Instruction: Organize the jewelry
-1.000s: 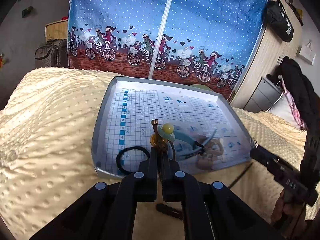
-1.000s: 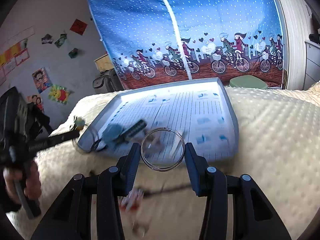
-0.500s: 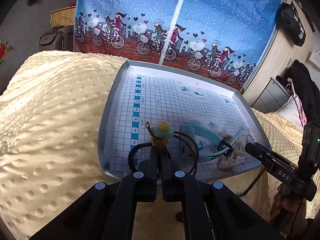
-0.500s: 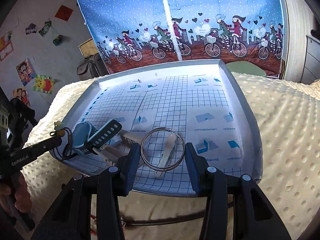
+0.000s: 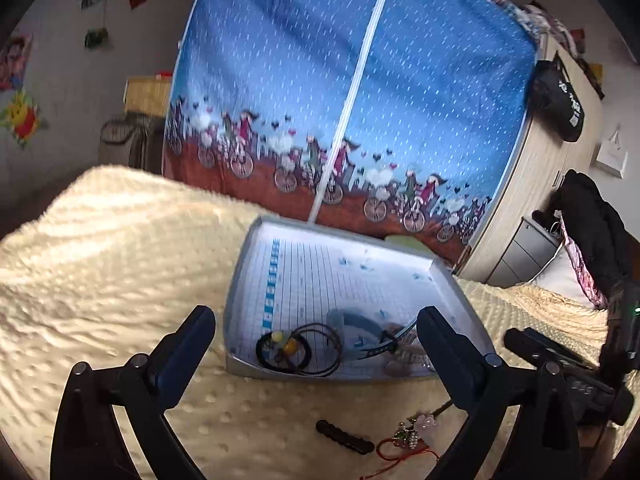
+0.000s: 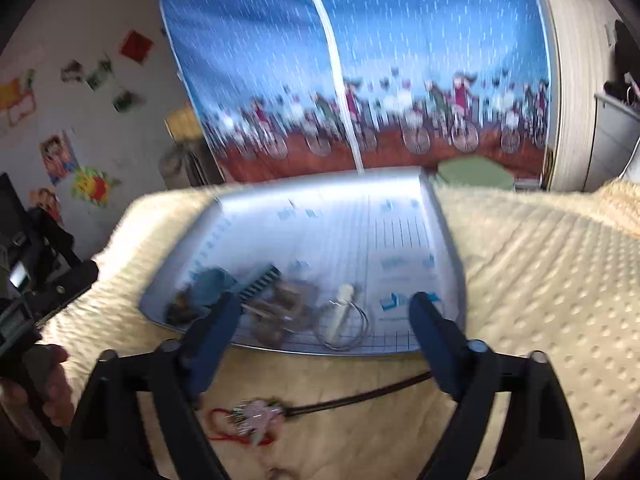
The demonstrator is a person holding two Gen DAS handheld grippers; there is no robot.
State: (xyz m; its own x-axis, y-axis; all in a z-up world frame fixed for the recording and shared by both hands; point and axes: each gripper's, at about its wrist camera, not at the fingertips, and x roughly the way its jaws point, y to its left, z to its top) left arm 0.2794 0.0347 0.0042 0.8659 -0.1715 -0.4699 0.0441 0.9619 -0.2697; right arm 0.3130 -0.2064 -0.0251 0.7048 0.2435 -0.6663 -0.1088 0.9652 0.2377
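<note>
A: Jewelry status: several pieces lie bunched along the near edge of the grey tray (image 5: pixel 240 280), lower centre of the left wrist view. Two remain outside it on the cream bedspread (image 5: pixel 100 240): a dark hair clip (image 5: pixel 345 437) and a flowered hairpin (image 6: pixel 260 414) with a red cord and a long dark stem.

B: Count inside the tray?

A: One black hair tie (image 5: pixel 267 354) with yellow beads, one thin dark cord loop (image 5: pixel 320 350), one blue headpiece (image 6: pixel 212 286) with a dark comb (image 6: pixel 258 280), one pale clip (image 6: pixel 340 312) lying inside one wire ring (image 6: pixel 348 330). A brownish cluster beside the comb is too blurred to count.

B: Handling?

A: All pieces are judged light. The tie and cord are limp and will drape, so pinch across the strand. The ring is thin, stiff and likely slippery, so take it across the wire. The hairpin's ornament looks fragile; grip the stem just behind the flowers. The dark clip is rigid; take it at mid-length.

B: Tongs?

A: Left tongs (image 5: pixel 316 344) are spread wide and hold nothing, framing the tray's near edge. Right tongs (image 6: pixel 326 320) are likewise spread and empty, above the ring and clip. The hairpin lies just below them in the right wrist view, near the tray's front rim.
</note>
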